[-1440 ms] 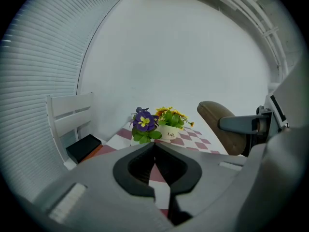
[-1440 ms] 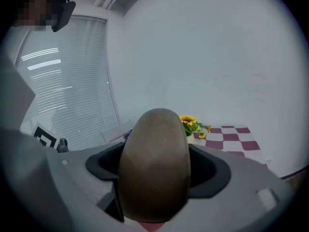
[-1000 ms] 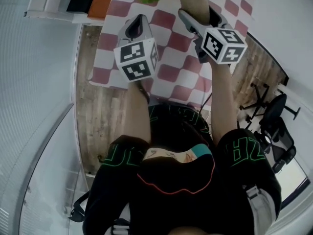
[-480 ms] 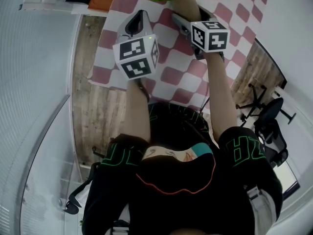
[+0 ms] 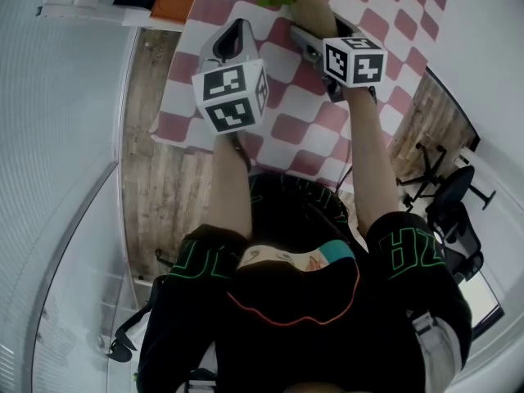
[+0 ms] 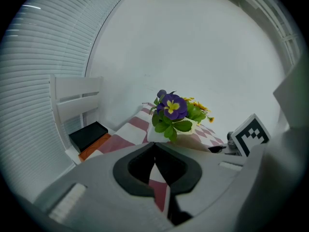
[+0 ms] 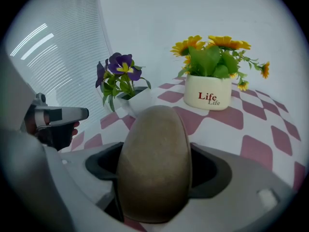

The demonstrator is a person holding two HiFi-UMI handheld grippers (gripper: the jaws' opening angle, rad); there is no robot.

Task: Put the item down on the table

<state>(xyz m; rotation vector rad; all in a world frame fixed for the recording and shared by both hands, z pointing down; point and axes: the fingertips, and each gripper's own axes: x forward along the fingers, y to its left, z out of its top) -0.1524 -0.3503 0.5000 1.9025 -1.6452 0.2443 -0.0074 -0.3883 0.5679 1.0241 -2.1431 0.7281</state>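
A brown egg-shaped item (image 7: 154, 163) fills the middle of the right gripper view, and my right gripper (image 7: 155, 178) is shut on it from both sides. In the head view that gripper (image 5: 321, 31) reaches over the red-and-white checked table (image 5: 286, 129), with the item (image 5: 312, 8) at its tip near the flower pots. I cannot tell whether the item touches the cloth. My left gripper (image 5: 231, 43) is held over the table's near left part. In its own view its jaws (image 6: 155, 148) are closed together with nothing between them.
A purple pansy in a white pot (image 7: 126, 88) and yellow flowers in a cream "Life" pot (image 7: 209, 90) stand just beyond the item. A black box (image 6: 88, 135) lies on a white shelf to the left. An office chair (image 5: 454, 211) stands to the right on the wooden floor.
My right gripper has moved forward and slightly left over the table with the brown item in it. The left gripper has stayed nearly where it was.
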